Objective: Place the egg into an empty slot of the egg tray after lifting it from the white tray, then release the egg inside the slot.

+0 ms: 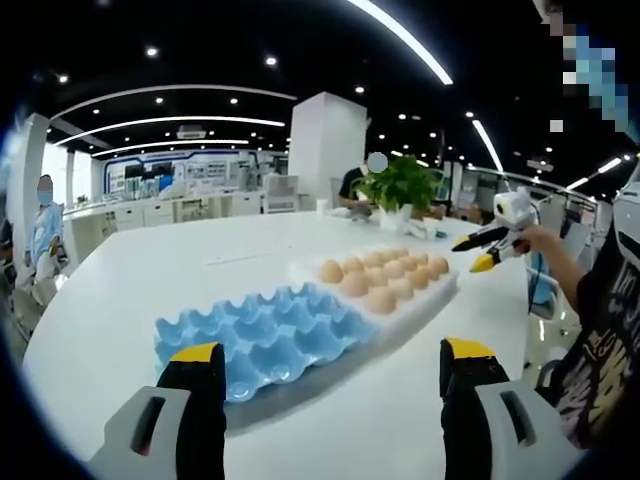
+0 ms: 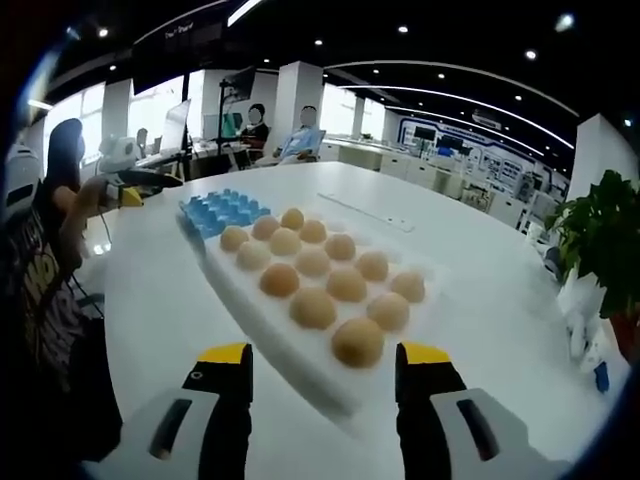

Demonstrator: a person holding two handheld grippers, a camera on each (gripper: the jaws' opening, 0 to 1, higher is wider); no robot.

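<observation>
On table (image 2: 480, 330): blue egg tray (image 1: 262, 340) empty, touching white tray (image 2: 300, 375) of eggs. Nearest egg (image 2: 357, 341) sits between right gripper (image 2: 325, 375) jaws' line. Both grippers spread, empty. Egg light, smooth, fragile; pinch gently across its middle.

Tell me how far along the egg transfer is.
Nothing done yet: the blue egg tray looks empty, the eggs still sit on the white tray. Both tools, left and right, are open and holding nothing. Lifting, placing and releasing all remain.

Glossy white table (image 2: 480, 330), matt eggs (image 2: 313, 308)
</observation>
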